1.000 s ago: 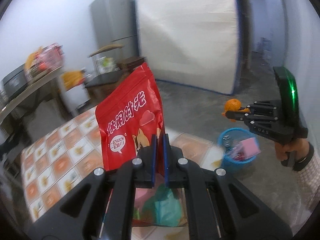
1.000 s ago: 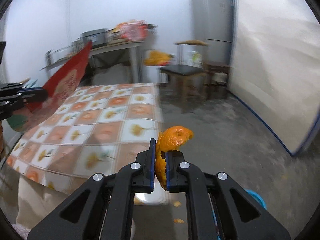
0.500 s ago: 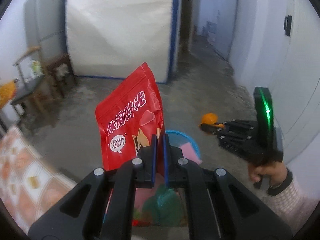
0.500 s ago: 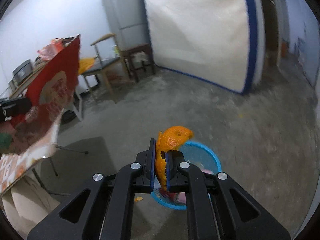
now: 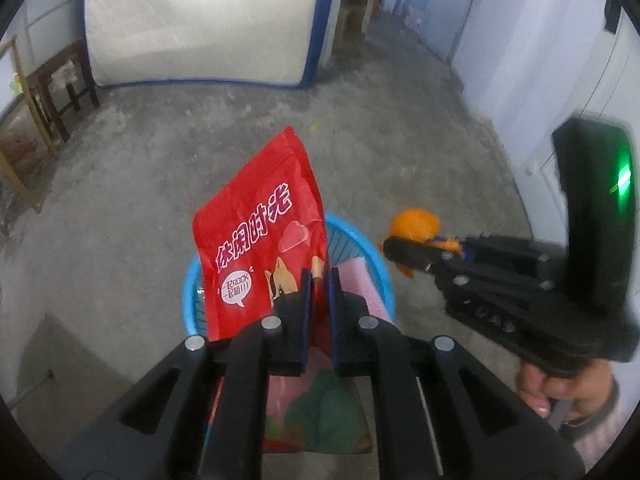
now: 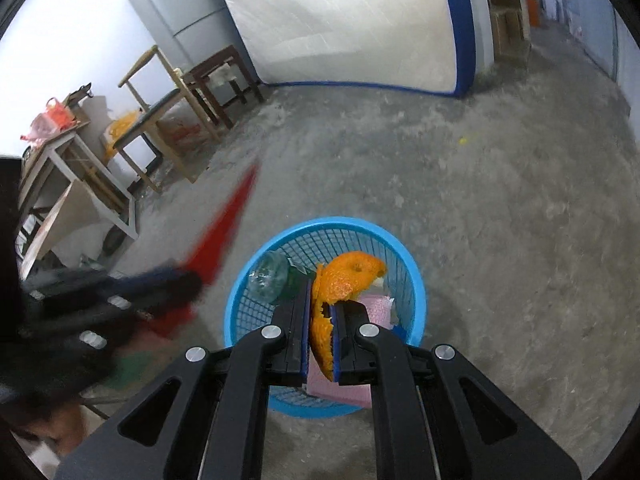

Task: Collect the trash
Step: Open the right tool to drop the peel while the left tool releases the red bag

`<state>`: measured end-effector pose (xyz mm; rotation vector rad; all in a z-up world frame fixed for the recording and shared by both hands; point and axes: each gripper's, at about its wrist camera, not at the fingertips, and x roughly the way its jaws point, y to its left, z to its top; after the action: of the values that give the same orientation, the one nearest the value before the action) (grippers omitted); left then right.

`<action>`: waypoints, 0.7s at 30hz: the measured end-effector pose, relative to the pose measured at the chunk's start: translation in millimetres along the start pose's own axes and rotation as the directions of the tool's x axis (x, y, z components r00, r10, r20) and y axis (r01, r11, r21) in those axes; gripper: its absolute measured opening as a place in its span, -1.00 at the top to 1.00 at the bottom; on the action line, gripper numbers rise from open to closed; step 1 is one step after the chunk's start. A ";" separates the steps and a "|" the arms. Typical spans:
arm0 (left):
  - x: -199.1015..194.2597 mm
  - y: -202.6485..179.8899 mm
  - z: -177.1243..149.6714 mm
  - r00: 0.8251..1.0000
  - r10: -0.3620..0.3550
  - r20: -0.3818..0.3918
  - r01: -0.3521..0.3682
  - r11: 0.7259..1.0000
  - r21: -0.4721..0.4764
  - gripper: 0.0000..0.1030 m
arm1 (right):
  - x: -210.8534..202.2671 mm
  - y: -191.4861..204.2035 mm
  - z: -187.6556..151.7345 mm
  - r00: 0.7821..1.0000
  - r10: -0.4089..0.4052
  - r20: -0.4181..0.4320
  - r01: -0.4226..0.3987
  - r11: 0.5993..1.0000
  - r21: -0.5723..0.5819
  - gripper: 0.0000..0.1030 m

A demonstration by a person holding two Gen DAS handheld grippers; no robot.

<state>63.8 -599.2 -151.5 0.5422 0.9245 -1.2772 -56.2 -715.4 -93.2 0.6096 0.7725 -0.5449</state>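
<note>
My left gripper (image 5: 319, 280) is shut on a red snack bag (image 5: 260, 232) and holds it upright over a blue mesh basket (image 5: 352, 240) on the floor. My right gripper (image 6: 322, 312) is shut on an orange peel (image 6: 348, 276) and holds it above the same basket (image 6: 412, 288). The basket holds a clear bottle (image 6: 268, 276), pink paper (image 6: 376, 308) and other trash. In the left wrist view the right gripper (image 5: 396, 246) with the peel (image 5: 416, 222) is just right of the basket. In the right wrist view the left gripper (image 6: 188, 284) is blurred, left of the basket, with the red bag (image 6: 224, 232).
A white mattress with blue edging (image 6: 344, 20) leans on the far wall. A grey fridge (image 6: 176, 12), wooden stools (image 6: 220, 80) and a cluttered table (image 6: 68, 148) stand at the left. The floor is bare concrete (image 6: 500, 200). A white wall (image 5: 540, 80) is close on the right.
Both grippers have swung away from the tiled table and down toward the blue basket. The bag and the peel now hang over or beside it. Both stay shut on their items.
</note>
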 end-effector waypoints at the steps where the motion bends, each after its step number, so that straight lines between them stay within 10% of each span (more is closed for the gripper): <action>1: 10.3 3.4 -0.8 1.000 -0.002 -0.019 0.002 1.000 -0.010 0.68 | 7.0 -2.7 0.7 1.000 0.001 -0.010 -0.001 1.000 0.009 0.84; 7: 17.0 36.9 -17.3 0.999 -0.024 -0.025 0.020 0.988 -0.153 -0.05 | 56.9 -13.3 7.2 0.996 0.034 -0.077 -0.030 0.998 0.055 0.84; 16: -58.5 34.3 -15.4 0.996 0.018 0.091 -0.005 0.990 -0.138 -0.35 | 108.4 -8.9 21.9 0.978 0.104 -0.182 -0.088 0.992 0.096 0.76; 21: -94.3 26.3 -15.8 0.990 -0.007 0.143 0.024 0.993 -0.119 -0.45 | 111.3 -7.5 28.9 0.978 0.114 -0.176 -0.100 0.991 0.088 0.10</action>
<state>82.8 -527.2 -86.0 0.3452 0.8813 -1.2487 19.2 -765.3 -164.7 0.7768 0.8865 -0.4259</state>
